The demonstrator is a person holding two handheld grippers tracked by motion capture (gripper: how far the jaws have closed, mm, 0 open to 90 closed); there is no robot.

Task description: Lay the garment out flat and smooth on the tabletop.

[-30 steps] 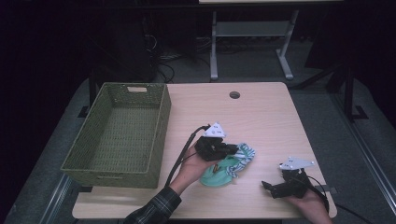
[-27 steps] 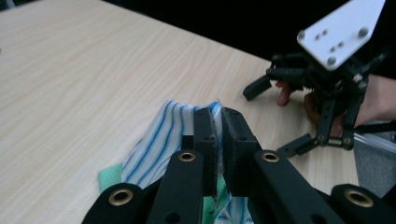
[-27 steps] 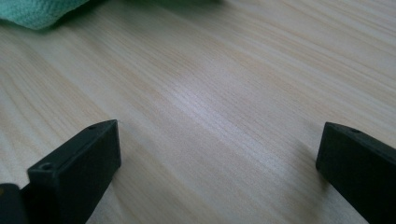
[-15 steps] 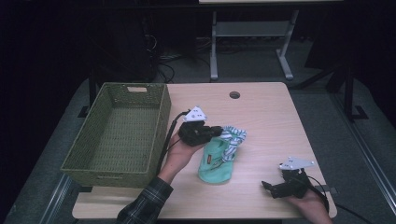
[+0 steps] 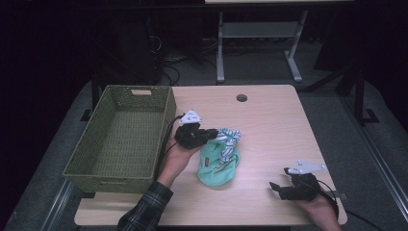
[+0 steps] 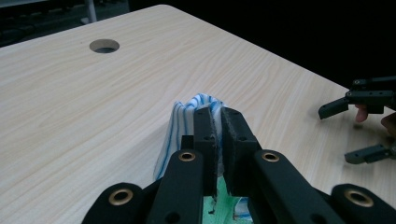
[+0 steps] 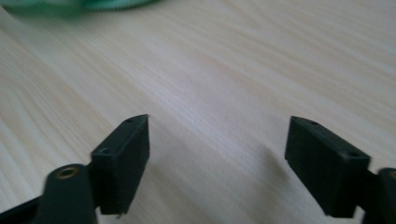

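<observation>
Dragging toward ten o'clock, the left gripper (image 5: 210, 135) is pinching the striped-and-green garment (image 5: 220, 161) basket-ward (image 5: 108, 168), while the right gripper's (image 5: 277, 188) empty fingers (image 7: 122, 163), still spread, are just narrowing above the worktop (image 5: 269, 120).

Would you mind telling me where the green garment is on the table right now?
In the high view the green garment lies near the table's middle, just right of the wicker basket, its striped end pinched in the left tool.

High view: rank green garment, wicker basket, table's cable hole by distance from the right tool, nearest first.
From the right tool, at the table's near right corner:
1. Green garment, just to its left, pinched by the left tool.
2. Cable hole, far side, centre.
3. Wicker basket, along the left edge.
</observation>
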